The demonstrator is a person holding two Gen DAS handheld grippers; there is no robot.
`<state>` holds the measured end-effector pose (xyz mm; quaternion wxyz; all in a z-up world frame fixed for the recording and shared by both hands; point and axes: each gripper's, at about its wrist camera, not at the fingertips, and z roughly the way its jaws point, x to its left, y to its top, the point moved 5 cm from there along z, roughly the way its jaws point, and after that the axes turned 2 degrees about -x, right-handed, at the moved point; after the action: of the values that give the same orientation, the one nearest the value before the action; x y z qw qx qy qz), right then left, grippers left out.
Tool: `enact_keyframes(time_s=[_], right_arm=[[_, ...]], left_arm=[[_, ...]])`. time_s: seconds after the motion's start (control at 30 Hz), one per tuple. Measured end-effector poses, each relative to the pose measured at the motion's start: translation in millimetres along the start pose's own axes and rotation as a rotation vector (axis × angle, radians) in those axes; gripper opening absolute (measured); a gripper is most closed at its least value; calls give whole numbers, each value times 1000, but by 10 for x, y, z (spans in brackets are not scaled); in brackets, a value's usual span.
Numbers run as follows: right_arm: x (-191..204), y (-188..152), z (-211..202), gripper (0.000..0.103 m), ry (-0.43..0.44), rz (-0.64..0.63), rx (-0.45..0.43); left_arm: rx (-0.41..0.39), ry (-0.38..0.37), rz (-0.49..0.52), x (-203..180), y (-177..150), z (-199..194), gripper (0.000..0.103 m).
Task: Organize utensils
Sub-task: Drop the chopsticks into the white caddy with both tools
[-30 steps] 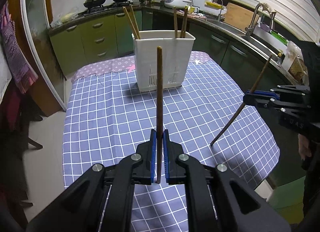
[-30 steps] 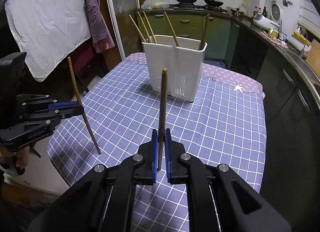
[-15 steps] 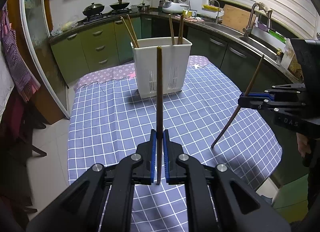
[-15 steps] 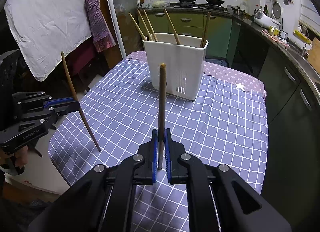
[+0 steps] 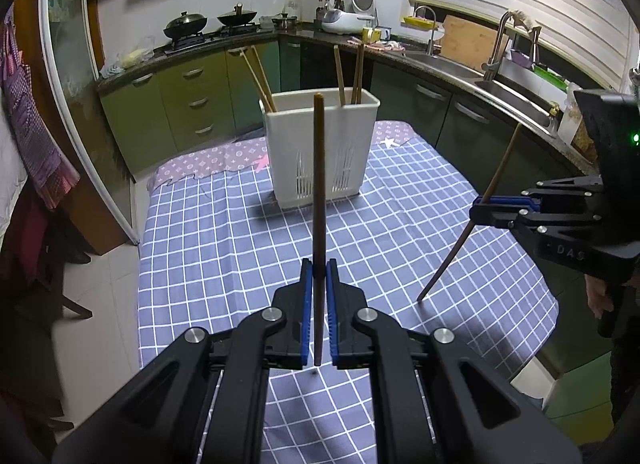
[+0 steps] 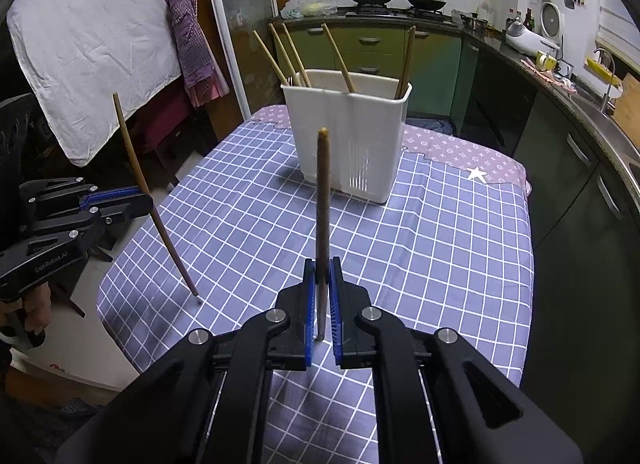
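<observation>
— From the left wrist view, what differs?
— Little. The left gripper (image 5: 319,264) stays clamped on a dark brown wooden chopstick (image 5: 318,200), upright over the blue checked cloth of the counter (image 5: 208,248); the white plastic utensil holder (image 5: 320,144) looks slightly nearer.
— And the right wrist view?
— Unchanged: the right gripper (image 6: 321,264) keeps its jaws pinched on a lighter brown wooden chopstick (image 6: 322,216), short of the holder.

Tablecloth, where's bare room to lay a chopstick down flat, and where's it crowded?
The checked tablecloth is bare between the white utensil holder and the near edge, and on either side of the holder. Only the holder's spot is taken; inside it, chopsticks crowd one end.
</observation>
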<state>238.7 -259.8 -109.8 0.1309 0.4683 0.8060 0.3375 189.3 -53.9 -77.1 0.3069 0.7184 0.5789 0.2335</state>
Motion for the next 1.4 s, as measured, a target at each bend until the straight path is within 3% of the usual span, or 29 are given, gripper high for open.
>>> enact_keyframes(time_s=[0.27,0.6,0.77,0.9,1.03,1.27,1.33,1.4], right_arm=[[5,174,-212,8,-1,-18,-56],[-60,236,-321,8,-13,-19,-73],[-116,239,-331,8,-20,-7,-74],[-165,240,-353,8,-24,1,-78],[-214,234,-404,8,-31,11,-84],[-244,247,-436,8,-35,15,-83],[-211,270,-429,8,-33,14,-84],[-195,303,-431,8,-29,14,-88]], left_arm=[[-50,-14,3,-2,386,-142,7],[-224,-25,20,-48,1368,-375,7],[-319,15,7,23,1934,-272,7],[-340,41,-9,105,2215,14,7],[-311,51,-29,162,2272,388,7],[-191,68,-40,248,1987,944,7],[-179,64,-38,263,1908,979,15],[-176,63,-38,271,1841,952,35]])
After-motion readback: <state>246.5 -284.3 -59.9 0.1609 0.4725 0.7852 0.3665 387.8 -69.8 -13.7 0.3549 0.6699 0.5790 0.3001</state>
